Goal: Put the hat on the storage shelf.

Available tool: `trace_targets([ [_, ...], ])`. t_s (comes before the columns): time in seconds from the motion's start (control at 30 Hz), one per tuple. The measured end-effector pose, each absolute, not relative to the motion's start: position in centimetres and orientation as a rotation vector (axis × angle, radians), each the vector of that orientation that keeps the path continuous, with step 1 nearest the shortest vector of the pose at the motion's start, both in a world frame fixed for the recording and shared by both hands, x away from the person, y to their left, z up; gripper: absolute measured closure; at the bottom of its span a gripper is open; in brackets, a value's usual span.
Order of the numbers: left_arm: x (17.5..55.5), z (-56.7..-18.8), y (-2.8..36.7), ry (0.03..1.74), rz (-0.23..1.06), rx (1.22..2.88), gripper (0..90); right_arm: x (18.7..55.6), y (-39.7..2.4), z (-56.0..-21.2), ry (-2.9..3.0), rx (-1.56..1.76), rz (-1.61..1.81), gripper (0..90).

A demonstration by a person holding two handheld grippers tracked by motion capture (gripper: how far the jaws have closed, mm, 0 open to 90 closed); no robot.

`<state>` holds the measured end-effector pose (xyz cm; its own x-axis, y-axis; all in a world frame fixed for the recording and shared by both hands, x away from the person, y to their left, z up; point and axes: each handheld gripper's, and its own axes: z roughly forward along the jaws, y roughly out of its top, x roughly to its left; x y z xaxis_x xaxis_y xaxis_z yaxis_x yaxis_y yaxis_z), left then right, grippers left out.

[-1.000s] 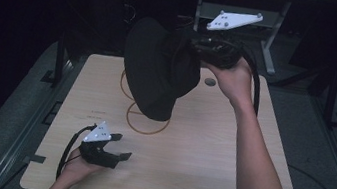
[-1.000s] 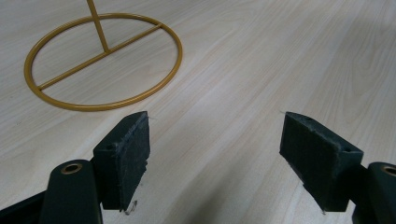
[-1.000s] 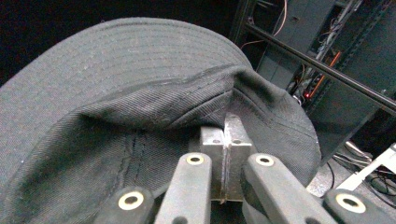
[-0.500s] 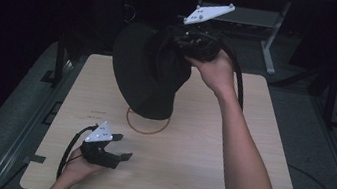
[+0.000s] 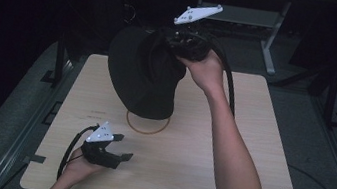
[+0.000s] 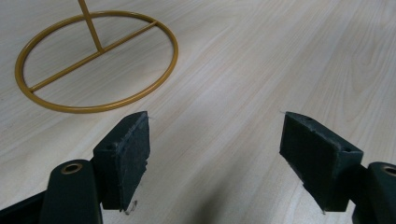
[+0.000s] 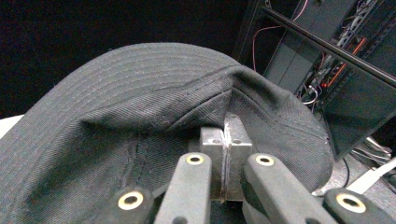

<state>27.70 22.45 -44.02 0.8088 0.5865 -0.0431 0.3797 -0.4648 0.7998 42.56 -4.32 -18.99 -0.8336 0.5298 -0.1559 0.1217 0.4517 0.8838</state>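
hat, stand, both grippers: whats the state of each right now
black hat: lifted, hanging over the stand, pinched at its edge by the right gripper
gold wire stand: upright on the table, ring base flat
right gripper: shut on the hat
left gripper: open, nothing between its jaws, low over the table

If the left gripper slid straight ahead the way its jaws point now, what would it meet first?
Probably bare table: the left gripper, jaws open, aims just right of the gold wire stand's ring base. Depth is unclear; it might clip the ring's edge.
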Motion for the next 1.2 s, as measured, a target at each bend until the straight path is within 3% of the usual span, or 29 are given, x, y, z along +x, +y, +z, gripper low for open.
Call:
trace_targets([
  [0.97,27.8,-44.1,22.2,0.705,0.284,2.112,23.7,43.6,0.5,-20.7,2.36,0.526,1.245,88.3],
  [1.2,27.8,-44.3,22.2,0.708,0.292,2.126,23.7,43.2,0.9,-20.9,2.383,0.481,1.355,77.0],
])
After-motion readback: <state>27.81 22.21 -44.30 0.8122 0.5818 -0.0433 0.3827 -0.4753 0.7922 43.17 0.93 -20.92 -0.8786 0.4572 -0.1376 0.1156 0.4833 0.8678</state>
